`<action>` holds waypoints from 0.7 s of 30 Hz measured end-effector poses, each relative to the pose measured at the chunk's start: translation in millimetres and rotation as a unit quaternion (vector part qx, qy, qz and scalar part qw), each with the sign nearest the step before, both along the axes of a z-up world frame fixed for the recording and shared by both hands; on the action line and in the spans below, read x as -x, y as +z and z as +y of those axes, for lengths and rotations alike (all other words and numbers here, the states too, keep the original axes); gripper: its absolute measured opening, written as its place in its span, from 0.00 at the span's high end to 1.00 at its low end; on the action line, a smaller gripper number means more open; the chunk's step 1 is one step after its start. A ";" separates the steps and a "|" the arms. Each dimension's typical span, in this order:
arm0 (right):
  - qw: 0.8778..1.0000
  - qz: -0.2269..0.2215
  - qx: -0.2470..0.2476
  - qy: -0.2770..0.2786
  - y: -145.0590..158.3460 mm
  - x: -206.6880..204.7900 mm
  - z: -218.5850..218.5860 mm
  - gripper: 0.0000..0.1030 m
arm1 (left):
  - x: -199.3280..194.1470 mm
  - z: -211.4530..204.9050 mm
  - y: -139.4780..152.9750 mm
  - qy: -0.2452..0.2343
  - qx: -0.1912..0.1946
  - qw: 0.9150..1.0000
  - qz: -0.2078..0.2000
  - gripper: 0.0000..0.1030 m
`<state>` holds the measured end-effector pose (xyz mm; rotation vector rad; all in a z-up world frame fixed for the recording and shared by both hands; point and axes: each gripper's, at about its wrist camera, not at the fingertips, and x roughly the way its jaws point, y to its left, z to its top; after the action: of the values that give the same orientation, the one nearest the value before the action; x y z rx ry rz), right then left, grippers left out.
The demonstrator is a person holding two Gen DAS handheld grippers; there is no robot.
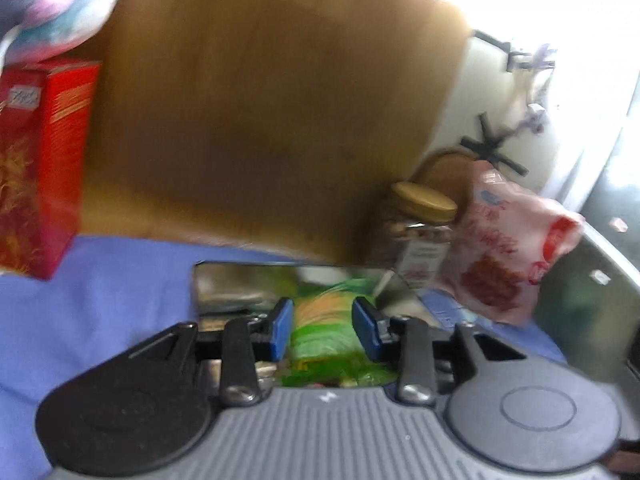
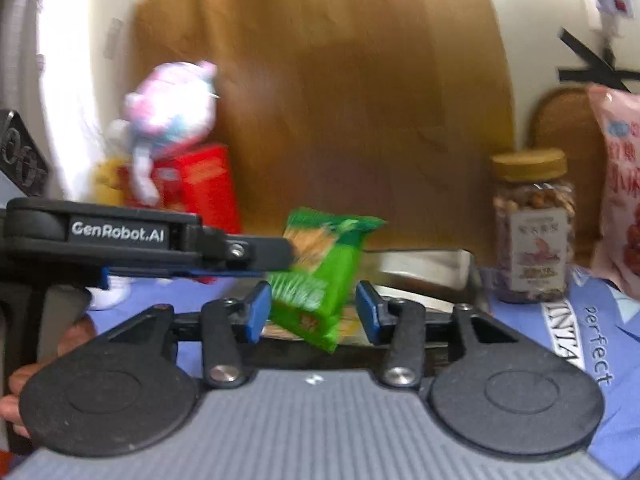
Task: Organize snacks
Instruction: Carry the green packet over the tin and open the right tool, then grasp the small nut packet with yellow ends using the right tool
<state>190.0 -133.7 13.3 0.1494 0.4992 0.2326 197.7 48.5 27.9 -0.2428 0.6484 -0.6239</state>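
Green packet [image 2: 320, 272] (tilted) pinched by left gripper [image 2: 290, 256].

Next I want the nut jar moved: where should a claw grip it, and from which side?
Probably grip the nut jar across its clear body below the gold lid, approaching level from the front: it stands upright, round-sided, with the pink bag close beside it.

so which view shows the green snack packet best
The right wrist view: the green snack packet hangs side-on, pinched by the left claw. The left wrist view shows only a strip of it between blue pads.
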 end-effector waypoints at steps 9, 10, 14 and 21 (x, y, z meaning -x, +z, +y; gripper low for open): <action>0.980 0.079 -0.159 -0.086 -59.1 67.8 -93.6 0.52 | 60.3 -5.4 -41.4 -0.125 0.026 0.991 0.042 0.68; 0.975 0.097 -0.173 -0.099 -67.8 65.5 -99.7 0.52 | 61.2 -12.4 -48.0 -0.128 0.015 0.990 0.053 0.68; 0.972 0.113 -0.185 -0.093 -76.5 57.5 -97.5 0.58 | 59.2 -28.9 -83.6 -0.113 -0.041 0.988 0.094 0.68; 0.982 0.111 -0.138 -0.065 -66.4 86.0 -68.4 0.80 | 69.3 -35.8 -81.6 -0.141 -0.029 0.984 0.100 0.61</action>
<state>104.0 -202.1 -53.1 0.4821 0.6744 0.1562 128.4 12.7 -53.7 -0.1621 0.9034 -0.8585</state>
